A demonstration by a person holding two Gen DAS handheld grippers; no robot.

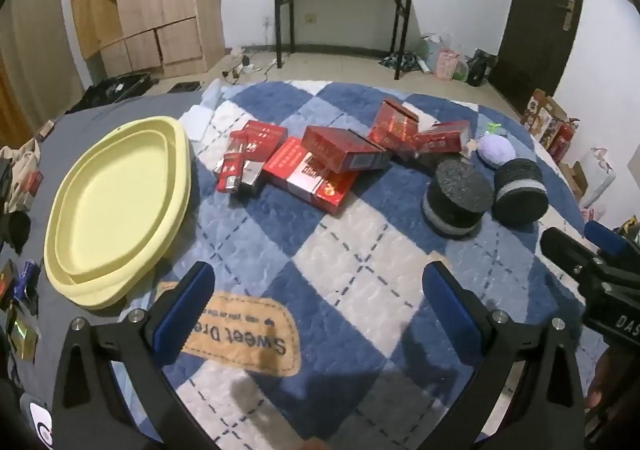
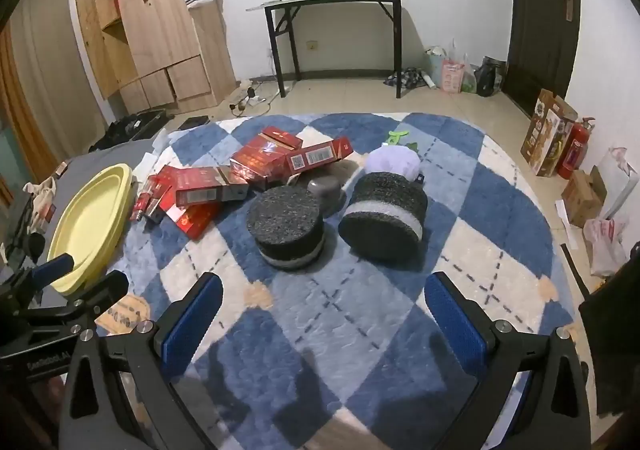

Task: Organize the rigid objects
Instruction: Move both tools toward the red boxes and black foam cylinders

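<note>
Both tools hung over the checked blanket (image 1: 360, 290), the left tool (image 1: 320, 314) and the right tool (image 2: 320, 322) each spread wide with nothing between the pads. Nearest the right tool stood two dark foam discs (image 2: 286, 230), one flat, the other (image 2: 384, 217) tipped on its edge; they looked light and slightly springy, best pinched across the rim. Beyond them the red boxes (image 1: 320, 165) lay in a loose heap, some leaning on others. They seemed light, stiff cardboard with slick wrapping, so a grip across the narrow sides would likely hold better than the broad faces. The topmost box would probably need lifting first, or the pile might slide. A yellow tray (image 1: 116, 209) lay to the left, just beside the heap. A lilac soft toy (image 1: 496, 151) sat behind the discs, partly crowding them.
</note>
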